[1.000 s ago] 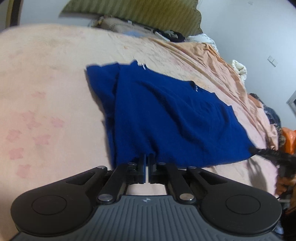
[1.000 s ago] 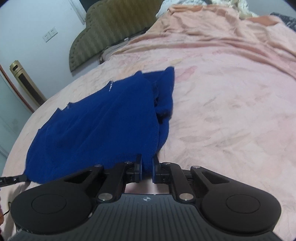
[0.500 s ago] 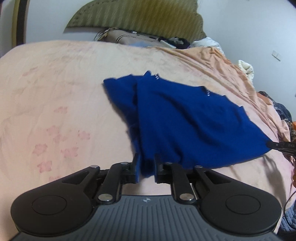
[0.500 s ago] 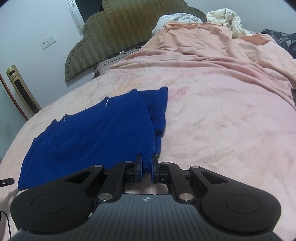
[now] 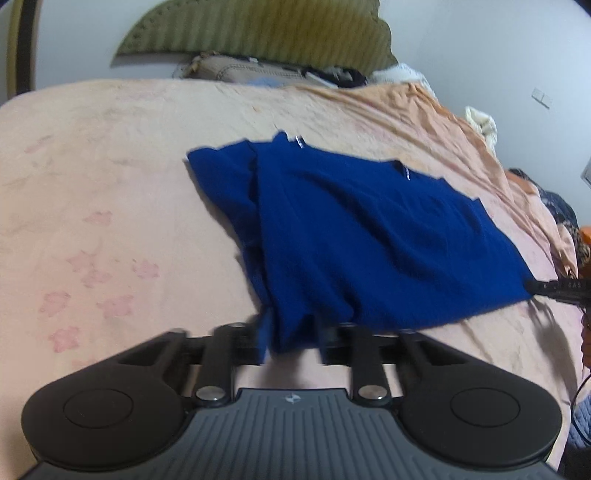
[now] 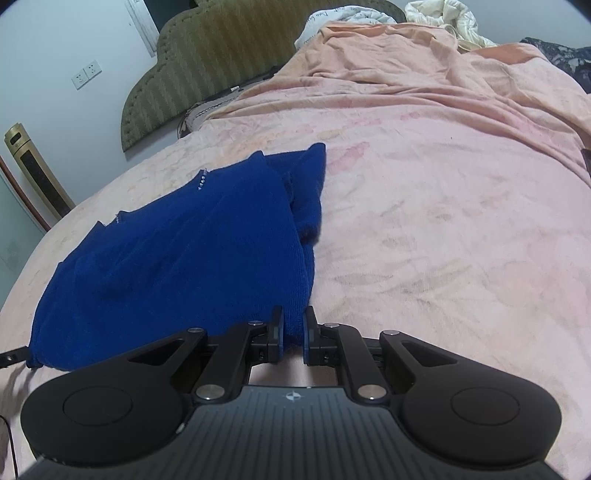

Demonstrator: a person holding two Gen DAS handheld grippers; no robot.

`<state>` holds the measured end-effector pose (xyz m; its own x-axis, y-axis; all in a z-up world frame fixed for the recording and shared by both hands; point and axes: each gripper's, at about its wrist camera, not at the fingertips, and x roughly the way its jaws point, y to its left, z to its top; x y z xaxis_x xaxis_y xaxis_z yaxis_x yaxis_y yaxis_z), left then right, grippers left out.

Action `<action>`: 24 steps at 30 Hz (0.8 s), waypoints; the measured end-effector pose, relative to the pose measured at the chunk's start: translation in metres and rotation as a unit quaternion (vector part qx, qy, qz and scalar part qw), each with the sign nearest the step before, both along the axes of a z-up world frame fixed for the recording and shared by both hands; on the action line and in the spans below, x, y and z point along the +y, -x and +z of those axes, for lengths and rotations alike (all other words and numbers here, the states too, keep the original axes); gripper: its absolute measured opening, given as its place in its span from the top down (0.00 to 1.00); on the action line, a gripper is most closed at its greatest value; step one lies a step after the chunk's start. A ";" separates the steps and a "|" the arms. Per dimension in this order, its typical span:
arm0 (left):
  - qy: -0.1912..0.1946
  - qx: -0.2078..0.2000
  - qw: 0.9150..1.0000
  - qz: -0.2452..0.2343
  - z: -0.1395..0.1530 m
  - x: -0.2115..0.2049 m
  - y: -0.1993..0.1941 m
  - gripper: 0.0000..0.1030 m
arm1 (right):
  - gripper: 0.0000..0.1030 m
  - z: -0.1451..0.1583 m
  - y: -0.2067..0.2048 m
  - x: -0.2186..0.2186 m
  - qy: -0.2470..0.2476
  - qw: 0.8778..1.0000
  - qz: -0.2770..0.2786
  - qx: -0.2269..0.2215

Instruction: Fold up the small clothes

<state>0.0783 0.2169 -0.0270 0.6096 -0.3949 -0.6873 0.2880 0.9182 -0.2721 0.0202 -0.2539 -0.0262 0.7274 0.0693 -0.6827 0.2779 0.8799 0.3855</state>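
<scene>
A dark blue knit top [image 5: 369,236] lies spread on a pink bedspread [image 5: 110,184], one sleeve folded along its left side. My left gripper [image 5: 291,339] is at the near hem; its jaws stand apart with the hem corner loose between them. In the right wrist view the blue top [image 6: 177,258] lies left of centre. My right gripper [image 6: 293,332] is at the other hem corner, its jaws narrowly parted around a fold of blue cloth. The right gripper's tip also shows at the cloth's right corner in the left wrist view [image 5: 554,288].
A green padded headboard [image 5: 258,33] and a bag and clutter [image 5: 258,72] stand at the bed's far end. An orange sheet [image 6: 424,62] and white bedding [image 6: 443,14] are bunched at the far side. A gold tower appliance [image 6: 33,173] stands by the wall.
My left gripper's jaws have opened from pinching the hem to standing wide apart. The right gripper's jaws have parted slightly. The top has settled flatter on the bed as both grippers drew back.
</scene>
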 end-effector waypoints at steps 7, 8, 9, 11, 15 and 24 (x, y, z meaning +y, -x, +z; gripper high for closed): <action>-0.017 -0.035 0.999 0.011 0.024 0.011 0.018 0.96 | 0.90 0.003 0.002 -0.003 0.007 1.000 -0.013 -0.008; -0.011 -0.036 0.999 0.011 0.030 0.017 0.021 0.96 | 0.90 0.006 0.003 -0.004 0.012 1.000 -0.017 -0.013; -0.010 -0.039 0.999 0.008 0.034 0.020 0.024 1.00 | 0.90 0.010 0.005 -0.006 0.015 0.999 -0.020 -0.020; -0.045 -0.042 0.998 -0.001 0.035 0.018 0.027 1.00 | 0.91 0.017 0.006 -0.010 0.025 0.999 -0.022 -0.026; -0.079 0.004 0.997 -0.014 0.014 0.012 0.023 1.00 | 0.90 0.009 -0.002 -0.011 0.036 0.999 -0.016 0.002; -0.035 -0.065 0.997 -0.003 0.046 -0.037 -0.014 0.88 | 0.64 0.036 -0.016 0.035 0.128 0.991 -0.013 -0.039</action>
<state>0.0925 0.1804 0.0191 0.6936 -0.3517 -0.6286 0.3217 0.9321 -0.1664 0.0361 -0.2193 0.0102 0.7773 -0.1182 -0.6179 0.2800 0.9445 0.1716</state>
